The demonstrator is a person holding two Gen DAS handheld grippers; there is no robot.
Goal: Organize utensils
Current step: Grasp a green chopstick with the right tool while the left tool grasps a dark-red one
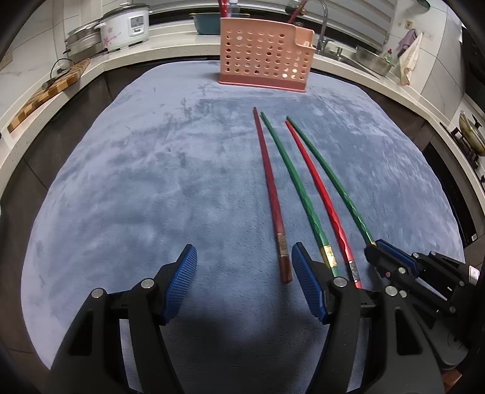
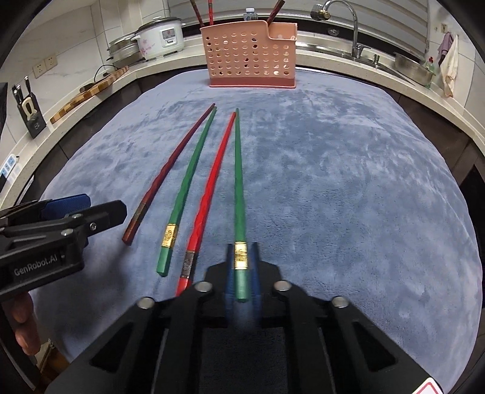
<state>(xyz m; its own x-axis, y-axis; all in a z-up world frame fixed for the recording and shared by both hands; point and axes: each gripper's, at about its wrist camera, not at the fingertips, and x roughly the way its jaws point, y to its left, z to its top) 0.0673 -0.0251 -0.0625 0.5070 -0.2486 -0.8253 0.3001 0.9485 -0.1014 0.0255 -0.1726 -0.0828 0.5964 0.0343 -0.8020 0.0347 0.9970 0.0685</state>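
Kitchen counter setup, blue fleece mat (image 1: 151,181), pink perforated utensil caddy (image 1: 263,51) at the far edge.

Right gripper (image 2: 242,260) clamped on the butt of the rightmost green chopstick (image 2: 238,181); left gripper (image 1: 244,266) wide open, holding nothing. Dark red chopstick (image 1: 269,188), second green chopstick (image 1: 294,181) and bright red chopstick (image 1: 318,188) flat alongside on the mat.

The right gripper (image 2: 242,269) is covering the thick end of the rightmost green chopstick (image 2: 238,194), its blue pads (image 2: 231,272) smearing into blur around it. The bright red chopstick (image 2: 209,194) is disappearing behind that gripper's black frame at its near end. In the pink holder (image 2: 248,57), the chopsticks (image 2: 209,12) are running past the top edge, lower parts showing only through the holes. The left gripper (image 2: 75,212) is running off the picture's left edge.
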